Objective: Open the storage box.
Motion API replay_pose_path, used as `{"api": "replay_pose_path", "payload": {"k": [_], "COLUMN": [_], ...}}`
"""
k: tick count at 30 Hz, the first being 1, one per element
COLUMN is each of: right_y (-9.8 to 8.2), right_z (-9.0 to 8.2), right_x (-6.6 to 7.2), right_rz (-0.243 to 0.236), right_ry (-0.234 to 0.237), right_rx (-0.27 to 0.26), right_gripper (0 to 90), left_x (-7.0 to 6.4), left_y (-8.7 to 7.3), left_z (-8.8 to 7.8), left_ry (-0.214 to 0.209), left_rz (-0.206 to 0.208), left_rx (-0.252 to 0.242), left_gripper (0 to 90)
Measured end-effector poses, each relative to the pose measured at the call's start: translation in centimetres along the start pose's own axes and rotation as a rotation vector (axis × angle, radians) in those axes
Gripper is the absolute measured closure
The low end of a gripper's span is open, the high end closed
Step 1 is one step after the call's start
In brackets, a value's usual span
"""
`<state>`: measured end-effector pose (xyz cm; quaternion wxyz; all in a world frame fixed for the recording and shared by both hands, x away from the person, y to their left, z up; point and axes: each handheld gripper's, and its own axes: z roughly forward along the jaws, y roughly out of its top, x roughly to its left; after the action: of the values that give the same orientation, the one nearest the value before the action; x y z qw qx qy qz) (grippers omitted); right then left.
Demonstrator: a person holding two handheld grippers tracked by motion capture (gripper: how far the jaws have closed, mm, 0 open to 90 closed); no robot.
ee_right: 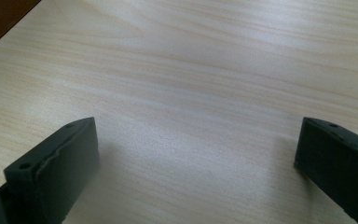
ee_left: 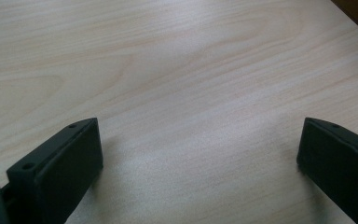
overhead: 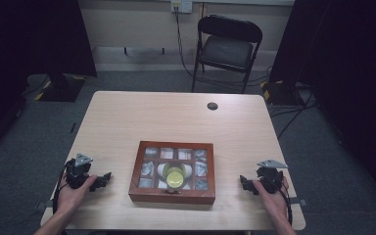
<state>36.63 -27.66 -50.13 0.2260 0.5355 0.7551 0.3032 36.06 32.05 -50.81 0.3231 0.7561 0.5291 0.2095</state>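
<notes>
A wooden compartment box (overhead: 172,172) sits at the near middle of the table (overhead: 176,117), a yellow-green round thing (overhead: 175,176) inside. The left gripper (overhead: 104,179) and right gripper (overhead: 245,184) rest either side, jaws wide, nothing between. A black folding chair (overhead: 227,49) stands beyond.

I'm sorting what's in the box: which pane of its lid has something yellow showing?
The bottom-middle pane of the wooden box, nearest the person, shows the yellow round object; the other panes look pale grey or white.

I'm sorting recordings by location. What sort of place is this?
Probably a lab or office room set up for recording: a light wooden table on grey carpet, a black folding chair by the wall, cables trailing across the floor.
</notes>
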Motion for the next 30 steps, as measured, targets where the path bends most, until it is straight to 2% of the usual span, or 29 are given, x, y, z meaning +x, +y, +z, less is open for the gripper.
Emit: {"api": "replay_pose_path", "payload": {"k": [11,12,14,15,17,18,24,26,27,30], "right_y": [0.0,0.0,0.3,0.4,0.4,0.4,0.7,0.7,0.8,0.8], "right_z": [0.0,-0.1,-0.3,-0.4,-0.5,-0.5,-0.8,-0.9,-1.0,-1.1], "right_x": [0.0,0.0,0.0,0.1,0.2,0.2,0.4,0.3,0.3,0.2], "right_rz": [-0.008,-0.011,-0.012,-0.014,-0.003,-0.006,-0.028,-0.020,-0.011,-0.009], "right_ry": [0.008,0.017,0.022,0.026,0.056,0.075,0.069,0.082,0.104,0.114], "right_rx": [0.001,0.001,-0.001,-0.006,0.000,-0.004,-0.015,-0.012,-0.013,-0.022], "right_gripper": [0.0,1.8,14.0,17.4,14.4,18.0,20.1,20.5,23.4,24.4], "left_x": [0.0,0.1,0.1,0.1,0.1,0.1,0.1,0.1,0.1,0.1], "left_y": [0.0,0.0,0.0,0.0,0.0,0.0,0.0,0.0,0.0,0.0], "left_z": [0.0,0.0,0.0,0.0,0.0,0.0,0.0,0.0,0.0,0.0], "left_ry": [-0.002,-0.003,-0.004,-0.005,-0.005,-0.006,-0.005,-0.006,-0.007,-0.009], "left_rz": [0.003,0.004,0.003,0.004,0.004,0.005,0.006,0.005,0.005,0.004], "left_rx": [0.001,0.002,0.002,0.002,0.003,0.003,0.003,0.003,0.001,0.000], "left_gripper": [0.0,0.0,0.0,0.0,0.0,0.0,0.0,0.0,0.0,0.0]}}
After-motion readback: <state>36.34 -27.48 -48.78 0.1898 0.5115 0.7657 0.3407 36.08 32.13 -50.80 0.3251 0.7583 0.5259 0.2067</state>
